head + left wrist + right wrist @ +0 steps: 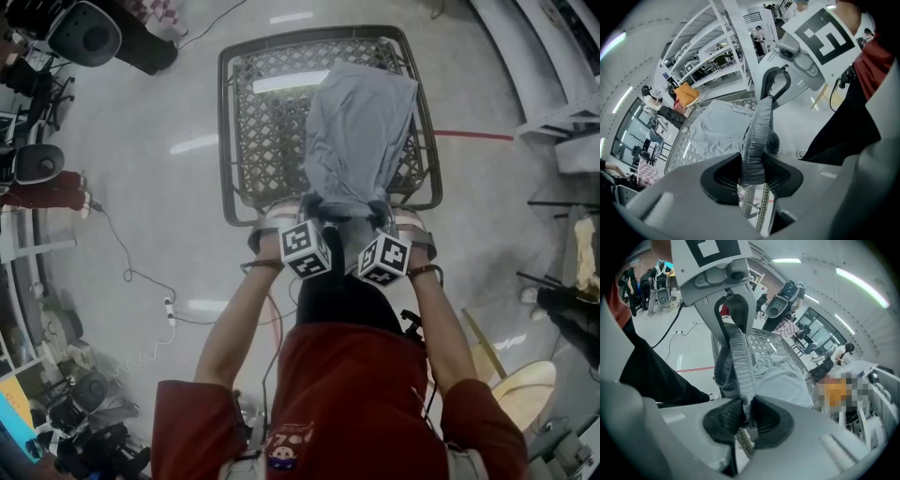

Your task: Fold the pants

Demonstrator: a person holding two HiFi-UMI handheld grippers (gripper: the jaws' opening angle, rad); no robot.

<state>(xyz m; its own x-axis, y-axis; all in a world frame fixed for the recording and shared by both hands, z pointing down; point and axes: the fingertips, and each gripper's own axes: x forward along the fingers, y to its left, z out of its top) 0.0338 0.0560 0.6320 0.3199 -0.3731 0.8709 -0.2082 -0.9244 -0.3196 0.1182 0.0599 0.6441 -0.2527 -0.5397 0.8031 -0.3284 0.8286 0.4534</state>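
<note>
The floor to your left is mostly open, with only a cable trailing across it. The right side looks more cluttered, so any swing of cloth has more room leftward. In front of you stands the table, its woven top framed by a dark metal rim, with the near edge just ahead of your body. The pants lie along the right half of that top. Their legs run away from you toward the far rim, their right side is near the right rim, and the upper end is raised off the surface at the near edge. You have them by the waistband, gathered into a ridge between the two tools. I judge this hold is meant to let you carry that end over the legs for a fold. Your left gripper is clamped on the waistband, its pads pressing the bunched elastic. Your right gripper is clenched on the same band, close beside the other. The left half of the top shows bare weave, so a fold laid that way should stay inside the rim
</note>
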